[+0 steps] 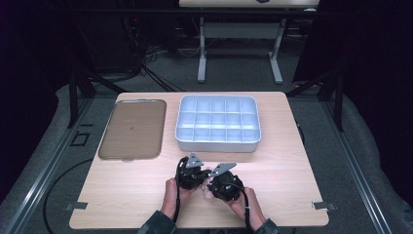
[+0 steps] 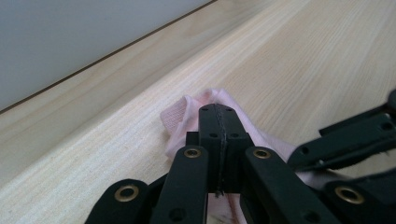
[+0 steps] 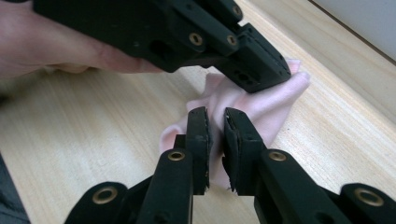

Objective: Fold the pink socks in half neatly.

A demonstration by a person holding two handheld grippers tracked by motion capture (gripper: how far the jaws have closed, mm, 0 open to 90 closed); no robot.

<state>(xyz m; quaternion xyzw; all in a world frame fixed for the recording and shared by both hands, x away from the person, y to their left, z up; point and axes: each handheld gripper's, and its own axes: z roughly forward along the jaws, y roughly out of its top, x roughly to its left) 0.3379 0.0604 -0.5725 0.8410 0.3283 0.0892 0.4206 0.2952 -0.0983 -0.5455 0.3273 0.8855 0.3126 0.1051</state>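
Note:
A small pink cloth (image 3: pixel 261 105) lies bunched on the wooden table (image 1: pixel 292 190) near its front middle. My left gripper (image 2: pixel 218 109) is shut on one edge of the cloth (image 2: pixel 180 116), its jaws pressed flat together. My right gripper (image 3: pixel 215 114) meets it from the other side; its jaws stand a narrow slit apart with a fold of the cloth pinched in the slit. The left gripper (image 3: pixel 275 74) crosses the top of the right gripper view, gripping the cloth's far corner. In the high view both grippers (image 1: pixel 204 179) (image 1: pixel 211 185) sit tip to tip, hands behind them.
A white tray (image 1: pixel 217 144) divided into several compartments stands at the back middle of the table. A flat brown tray (image 1: pixel 132 129) lies at the back left. Bare wood stretches left and right of my hands. A second table's legs (image 1: pixel 201 53) stand beyond.

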